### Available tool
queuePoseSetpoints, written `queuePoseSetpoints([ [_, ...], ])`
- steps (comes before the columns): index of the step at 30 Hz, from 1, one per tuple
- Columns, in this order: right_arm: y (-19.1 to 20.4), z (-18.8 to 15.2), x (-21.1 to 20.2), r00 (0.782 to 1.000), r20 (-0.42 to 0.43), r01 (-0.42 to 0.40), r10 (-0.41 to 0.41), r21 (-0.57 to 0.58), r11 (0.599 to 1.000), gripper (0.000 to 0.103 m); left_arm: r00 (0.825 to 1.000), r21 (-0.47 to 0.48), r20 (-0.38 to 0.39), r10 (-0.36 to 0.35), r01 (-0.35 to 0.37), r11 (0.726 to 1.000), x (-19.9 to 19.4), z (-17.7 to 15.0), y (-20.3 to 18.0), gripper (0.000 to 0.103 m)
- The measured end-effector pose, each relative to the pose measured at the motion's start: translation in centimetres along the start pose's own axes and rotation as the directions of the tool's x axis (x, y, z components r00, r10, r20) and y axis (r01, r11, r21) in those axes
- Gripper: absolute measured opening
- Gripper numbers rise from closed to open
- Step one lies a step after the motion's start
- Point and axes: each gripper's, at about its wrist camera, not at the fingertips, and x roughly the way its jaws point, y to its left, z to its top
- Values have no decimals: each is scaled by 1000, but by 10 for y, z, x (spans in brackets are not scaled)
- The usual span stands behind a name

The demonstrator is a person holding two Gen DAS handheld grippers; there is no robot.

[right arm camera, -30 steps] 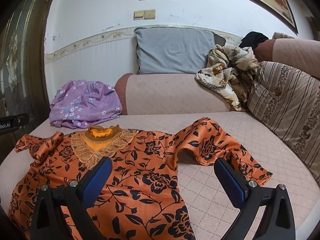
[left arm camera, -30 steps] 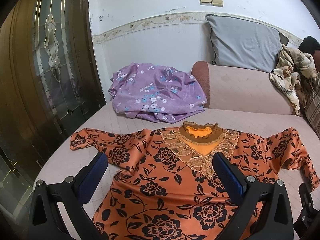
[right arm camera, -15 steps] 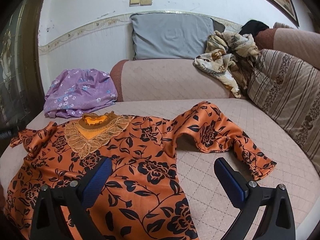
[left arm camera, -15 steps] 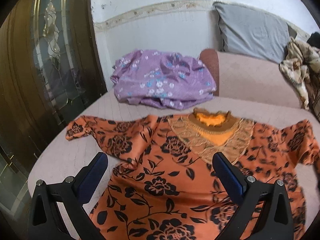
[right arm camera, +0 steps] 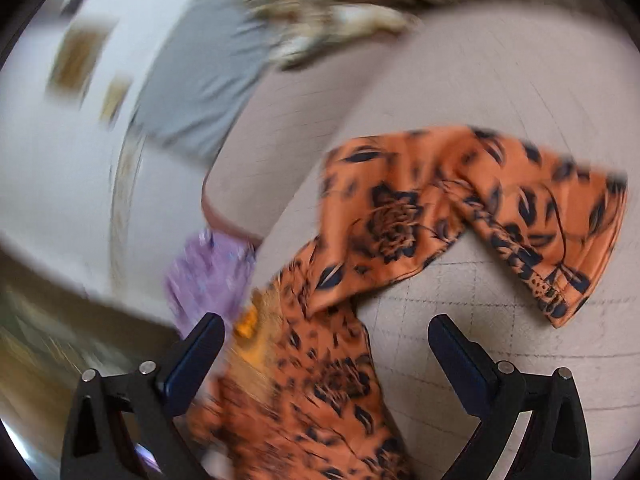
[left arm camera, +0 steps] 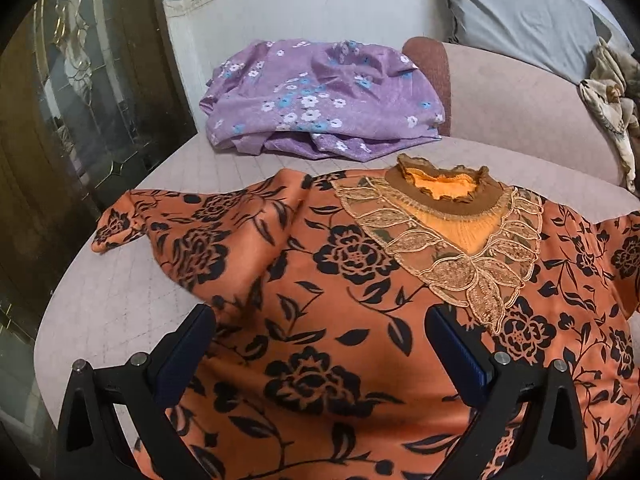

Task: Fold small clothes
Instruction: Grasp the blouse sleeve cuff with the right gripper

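1. Flat on sofa seat (left arm camera: 120, 312): orange blouse (left arm camera: 320, 280), front up, lace collar (left arm camera: 448, 232) toward backrest.
2. Left tongs (left arm camera: 320, 332) spread wide, gripping nothing, over blouse chest.
3. Right tongs (right arm camera: 326, 342) released too, tilted view, blurred, above blouse body near sleeve (right arm camera: 460, 208).
4. Purple cloth (left arm camera: 320, 96) bunched behind blouse; grey pillow (left arm camera: 520, 12) on backrest.

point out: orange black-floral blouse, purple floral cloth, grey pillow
orange black-floral blouse (left arm camera: 340, 312), left wrist view, chest panel below the lace collar
purple floral cloth (left arm camera: 320, 96), left wrist view, top of the heap
grey pillow (left arm camera: 516, 12), left wrist view, front face
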Motion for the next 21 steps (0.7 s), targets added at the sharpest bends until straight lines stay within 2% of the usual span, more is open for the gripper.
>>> queuePoseSetpoints([
  [2, -29, 10, -8, 997, 68, -58, 47, 181, 982, 102, 1000, 17, 9, 5, -5, 1000, 0, 1, -4, 103],
  [4, -61, 10, -13, 985, 109, -162, 132, 345, 925, 100, 1000, 33, 11, 8, -8, 999, 2, 2, -8, 103],
  [6, -80, 1, -17, 979, 127, -197, 157, 426, 883, 99, 1000, 37, 4, 3, -3, 999, 4, 2, -11, 103],
  [9, -92, -10, -18, 979, 122, -202, 163, 472, 858, 99, 1000, 39, -10, -7, 7, 999, 8, 2, -15, 103],
  [12, -99, -8, -11, 983, 134, -177, 126, 507, 844, 99, 1000, 61, -8, -6, 6, 998, 9, 0, -22, 103],
  [15, -99, 3, -12, 979, 193, -148, 60, 485, 862, 99, 1000, 78, 0, -3, 3, 997, 7, -1, -25, 103],
  [16, -100, 8, -11, 979, 204, -117, 18, 482, 868, 95, 1000, 77, -2, -6, 6, 997, 7, -1, -26, 103],
  [18, -105, 13, -8, 976, 215, -78, -41, 519, 851, 86, 1000, 71, -7, -15, 15, 997, 7, 0, -25, 103],
  [19, -106, 14, -8, 972, 228, -68, -63, 524, 849, 78, 1000, 67, -8, -18, 18, 998, 8, 0, -25, 103],
  [21, -102, 22, -8, 957, 245, 18, -153, 479, 878, 44, 1000, 62, -11, -21, 22, 998, 8, 0, -24, 103],
])
